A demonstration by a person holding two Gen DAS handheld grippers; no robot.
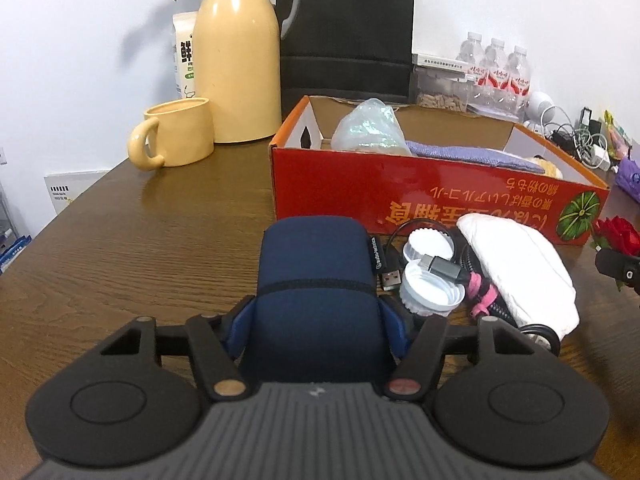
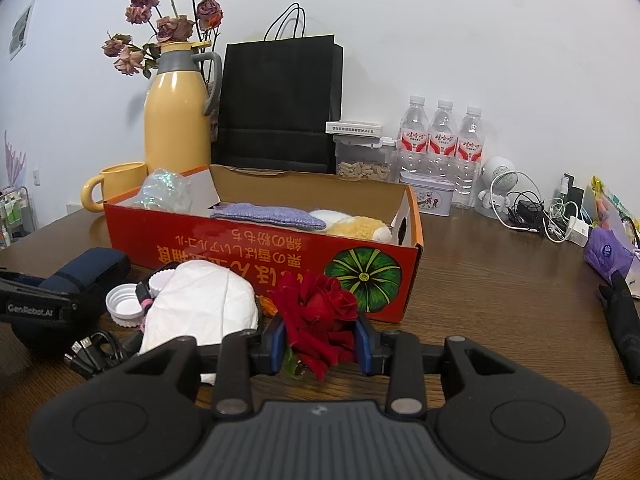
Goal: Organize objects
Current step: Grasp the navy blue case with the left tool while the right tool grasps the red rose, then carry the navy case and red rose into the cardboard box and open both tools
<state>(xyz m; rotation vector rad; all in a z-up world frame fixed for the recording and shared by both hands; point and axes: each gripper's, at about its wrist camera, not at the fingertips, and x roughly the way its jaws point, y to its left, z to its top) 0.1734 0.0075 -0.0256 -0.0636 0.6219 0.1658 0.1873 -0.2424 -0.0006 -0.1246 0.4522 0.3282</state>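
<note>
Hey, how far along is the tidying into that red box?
Partly done. The red box already holds a purple cloth, a plush toy and a plastic bag. In hand: left claw around the navy pouch, right claw gripping the red rose. Left: white caps, cables, white tissue.

1. Plain white painted wall runs behind everything, evenly lit, with a small picture stuck on it far left.
2. Dark brown wood-grain table fills the foreground and has a soft sheen.
3. A metal wire rack sits past the table's left edge.
</note>
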